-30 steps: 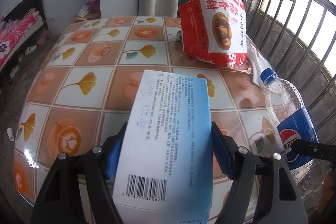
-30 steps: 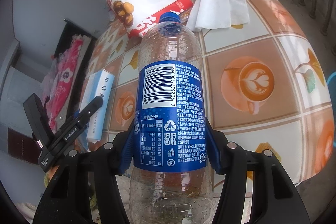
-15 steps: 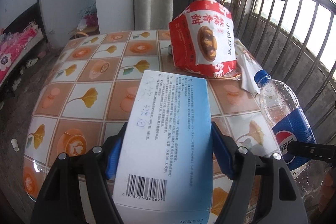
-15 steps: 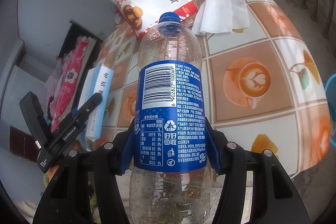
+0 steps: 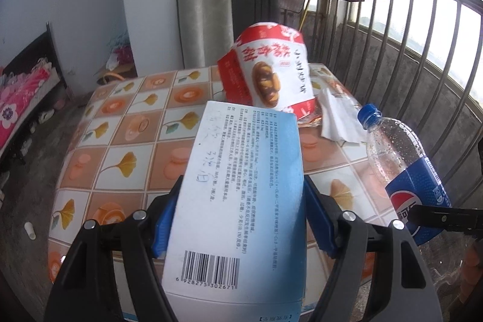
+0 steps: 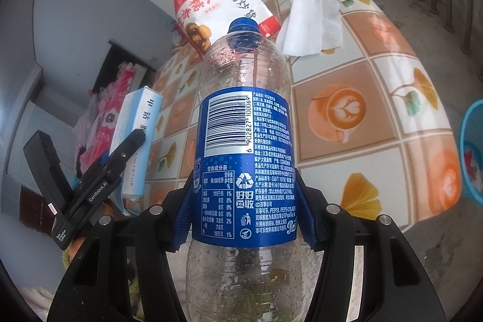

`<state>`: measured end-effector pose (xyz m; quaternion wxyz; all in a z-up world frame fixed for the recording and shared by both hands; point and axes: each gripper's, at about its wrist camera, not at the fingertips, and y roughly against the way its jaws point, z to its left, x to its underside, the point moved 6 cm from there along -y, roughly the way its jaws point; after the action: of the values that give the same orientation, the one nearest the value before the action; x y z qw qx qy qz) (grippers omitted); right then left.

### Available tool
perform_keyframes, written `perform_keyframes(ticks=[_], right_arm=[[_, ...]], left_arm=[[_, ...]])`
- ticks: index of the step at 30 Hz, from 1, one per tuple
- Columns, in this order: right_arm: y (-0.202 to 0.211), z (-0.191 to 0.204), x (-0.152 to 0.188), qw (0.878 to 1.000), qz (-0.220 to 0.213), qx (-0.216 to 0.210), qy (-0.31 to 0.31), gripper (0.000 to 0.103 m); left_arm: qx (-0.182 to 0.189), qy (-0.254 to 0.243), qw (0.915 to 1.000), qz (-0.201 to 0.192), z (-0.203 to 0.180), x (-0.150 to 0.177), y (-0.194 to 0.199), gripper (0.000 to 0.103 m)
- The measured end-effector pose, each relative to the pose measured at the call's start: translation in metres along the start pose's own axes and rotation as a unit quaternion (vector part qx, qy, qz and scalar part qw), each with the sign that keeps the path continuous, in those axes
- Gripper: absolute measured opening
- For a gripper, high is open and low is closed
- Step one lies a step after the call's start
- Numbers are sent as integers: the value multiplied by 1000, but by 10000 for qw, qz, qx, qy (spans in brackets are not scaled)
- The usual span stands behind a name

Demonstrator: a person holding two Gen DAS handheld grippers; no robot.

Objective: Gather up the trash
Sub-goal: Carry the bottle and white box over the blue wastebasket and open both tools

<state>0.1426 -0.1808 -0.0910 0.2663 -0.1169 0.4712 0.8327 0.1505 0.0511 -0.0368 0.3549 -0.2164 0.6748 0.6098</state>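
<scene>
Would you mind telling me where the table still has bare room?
The table is bare across its near and wall-side tiles. The only crowded spot is the far railing corner, where the snack bag and white tissue sit.

Each gripper (image 5: 241,219) is black with blue ribbed pads (image 6: 184,219) and silver screws; one reads "GenRobot.AI".

A table (image 5: 120,159) with a tiled ginkgo-and-coffee-cup cloth is carrying the litter. A red-and-white snack bag (image 5: 268,71) and a white napkin (image 6: 311,26) are lying on it, touching.

Pale blue box (image 5: 241,201), blue-labelled clear bottle (image 6: 244,159), orange-and-white ginkgo-patterned tablecloth (image 5: 126,147)
</scene>
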Motion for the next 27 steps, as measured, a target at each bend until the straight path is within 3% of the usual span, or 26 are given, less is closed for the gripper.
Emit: perform_keyframes(ticks=[8,13,21,27], right_arm=[[29,-20,3,9993,-309,-41,-193,55],[57,-42,6,9972,-599,3,-441,55],[107,-95,19,9865,-1152,101,-1160,55],[134,-138,32,9732,-1487,171,-1744,55]], left_arm=[[264,-379,9989,-127,-44,-12,10,72],[734,-643,9952,-121,-86,-21,9,72],[1561,-1093,9816,138,-166,-32,-6,72],[2134,-1374,9659,518,-233,-34,-22,72]])
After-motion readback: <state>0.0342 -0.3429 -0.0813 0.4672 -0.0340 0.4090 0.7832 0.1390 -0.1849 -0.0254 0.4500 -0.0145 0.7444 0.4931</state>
